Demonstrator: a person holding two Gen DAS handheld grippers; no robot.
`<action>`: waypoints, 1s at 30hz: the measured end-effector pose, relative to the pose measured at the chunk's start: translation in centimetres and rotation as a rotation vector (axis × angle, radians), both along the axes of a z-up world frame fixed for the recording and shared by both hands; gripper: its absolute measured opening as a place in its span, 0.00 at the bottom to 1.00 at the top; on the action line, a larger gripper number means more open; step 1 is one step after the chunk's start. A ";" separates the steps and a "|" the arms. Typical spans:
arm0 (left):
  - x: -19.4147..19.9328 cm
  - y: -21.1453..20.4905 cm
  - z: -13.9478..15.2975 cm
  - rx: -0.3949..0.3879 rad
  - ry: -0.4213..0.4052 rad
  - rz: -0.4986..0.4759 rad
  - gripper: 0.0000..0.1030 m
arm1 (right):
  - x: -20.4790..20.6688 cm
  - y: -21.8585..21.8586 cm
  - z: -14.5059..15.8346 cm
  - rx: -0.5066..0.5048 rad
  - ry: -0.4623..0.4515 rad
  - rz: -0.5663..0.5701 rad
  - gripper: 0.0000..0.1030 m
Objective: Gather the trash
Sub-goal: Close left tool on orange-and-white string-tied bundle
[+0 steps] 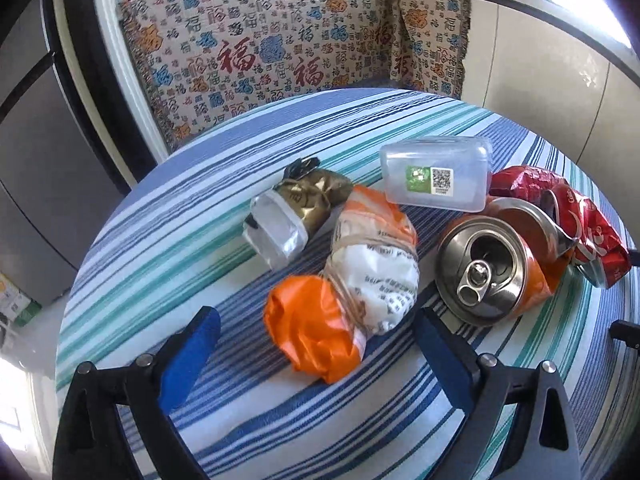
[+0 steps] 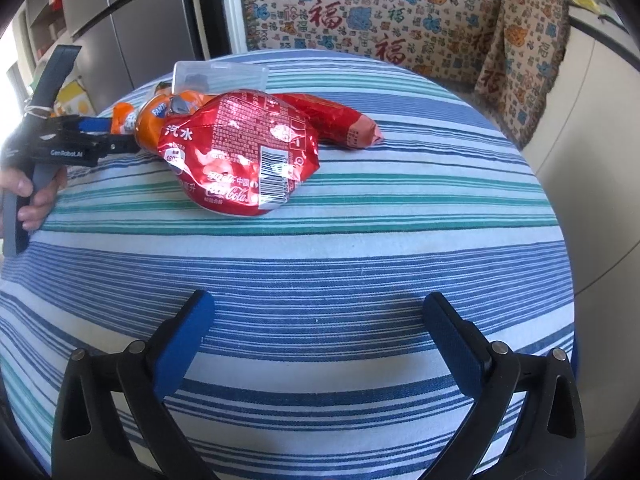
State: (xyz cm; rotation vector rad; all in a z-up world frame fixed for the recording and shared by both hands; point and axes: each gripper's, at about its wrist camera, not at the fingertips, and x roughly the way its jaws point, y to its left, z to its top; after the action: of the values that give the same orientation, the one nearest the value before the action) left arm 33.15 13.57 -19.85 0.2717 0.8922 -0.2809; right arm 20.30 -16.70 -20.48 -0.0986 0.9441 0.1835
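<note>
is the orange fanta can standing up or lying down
Lying on its side and crushed: the Fanta can shows its pull-tab top facing sideways toward the left wrist camera, resting on the striped tablecloth.

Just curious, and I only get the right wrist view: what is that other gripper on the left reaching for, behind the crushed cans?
Observer: The left gripper is open, and a tied orange-and-white plastic bag lies between its fingertips, not squeezed.
Operator: Anything else hidden back there?
Observer: Yes, a gold pouch lies beyond that bag, left of the clear plastic box.
Operator: Is the box labelled?
Observer: It carries a green sticker and a QR code, both facing the left camera.
</note>
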 end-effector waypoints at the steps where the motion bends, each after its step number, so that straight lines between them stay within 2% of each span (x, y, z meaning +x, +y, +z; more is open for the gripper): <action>1: 0.2 -0.4 0.1 0.017 -0.013 -0.016 0.96 | -0.1 0.0 0.0 0.000 0.000 0.001 1.00; 4: 0.3 -1.5 0.3 0.047 -0.044 -0.046 0.95 | -0.1 0.0 0.0 0.000 -0.001 0.000 1.00; 5: 0.2 -1.8 0.3 0.045 -0.051 -0.054 0.91 | -0.1 0.0 0.0 0.000 -0.001 0.000 1.00; 6: 0.0 -1.9 0.5 0.039 -0.059 -0.061 0.74 | -0.1 0.0 0.0 0.000 -0.001 0.000 1.00; 7: -0.2 -2.0 0.6 0.027 -0.060 -0.063 0.62 | -0.1 -0.1 0.0 0.000 -0.001 0.000 1.00; 10: -1.2 -1.8 0.8 -0.019 -0.046 -0.044 0.59 | -0.1 0.0 -0.1 0.000 -0.002 0.000 1.00; 17: -8.3 -2.9 1.3 -0.019 -0.050 0.147 0.59 | -0.1 0.0 -0.1 0.000 -0.003 -0.001 1.00; 22: -13.8 -2.7 1.3 -0.094 -0.005 0.285 0.63 | 0.0 0.0 -0.1 0.000 -0.003 -0.001 1.00; 25: -15.0 -2.6 1.4 -0.127 0.012 0.327 0.66 | 0.0 0.0 -0.1 0.000 -0.004 -0.002 1.00; 28: -14.6 -2.9 0.7 -0.096 0.032 0.328 0.73 | 0.0 0.0 -0.1 0.000 -0.004 -0.002 1.00; 30: -14.5 -3.0 0.5 -0.082 0.014 0.334 0.78 | 0.0 0.0 -0.2 0.001 -0.005 -0.003 1.00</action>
State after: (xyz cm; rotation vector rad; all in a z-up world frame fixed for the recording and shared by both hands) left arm 18.66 10.54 -19.32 0.0422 0.9221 -0.0091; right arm 20.29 -16.74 -20.64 -0.0970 0.9395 0.1810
